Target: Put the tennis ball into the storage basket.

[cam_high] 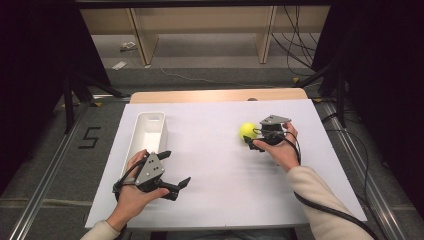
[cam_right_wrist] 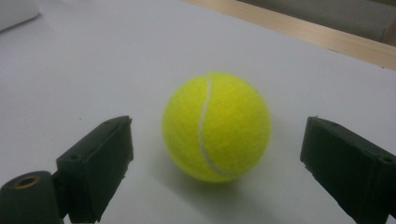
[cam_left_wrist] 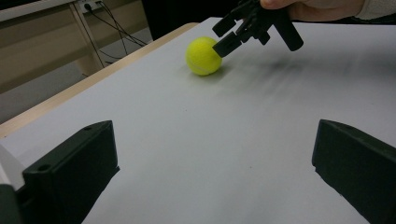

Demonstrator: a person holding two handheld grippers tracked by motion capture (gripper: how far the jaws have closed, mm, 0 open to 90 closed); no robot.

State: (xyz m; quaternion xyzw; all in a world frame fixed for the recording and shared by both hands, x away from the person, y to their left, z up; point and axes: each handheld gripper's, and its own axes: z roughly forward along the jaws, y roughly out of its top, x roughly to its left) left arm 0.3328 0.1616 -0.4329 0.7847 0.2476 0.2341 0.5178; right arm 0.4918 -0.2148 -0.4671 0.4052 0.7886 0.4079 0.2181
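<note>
Ball status, view by view, all positions ref'd to the tennis ball.

High view: we see the tennis ball (cam_high: 247,131) sitting on the white sheet (cam_high: 220,165) that covers the table (cam_high: 220,95). Right gripper (cam_high: 252,140) is just beside the ball on the person's side, jaws pointing at it; from up here we can't tell if they touch. Right hand (cam_high: 280,150) wraps the gripper body, grey plate on top. Left gripper (cam_high: 175,167) is well apart from the ball, far to its left and nearer the person, jaws spread wide w/ nothing between them. Left hand (cam_high: 135,192) holds it from below. White bin (cam_high: 146,135) lies far left of the ball, long side running away from the person; looks empty.

Left gripper view: we look along the wide-spread jaws, bare sheet between them. Ball (cam_left_wrist: 203,56) is far ahead, near the wooden table edge (cam_left_wrist: 93,81). Right gripper (cam_left_wrist: 224,37) comes in from the ball's upper right; one jaw tip reads as at or touching the ball's side, the other is above it.

Right gripper view: ball (cam_right_wrist: 216,126) is centred between the jaws, resting on the sheet, seam running vertical. Jaws wide, a clear gap to the ball on each side, not gripping. Wooden edge (cam_right_wrist: 299,30) runs behind the ball.
</note>
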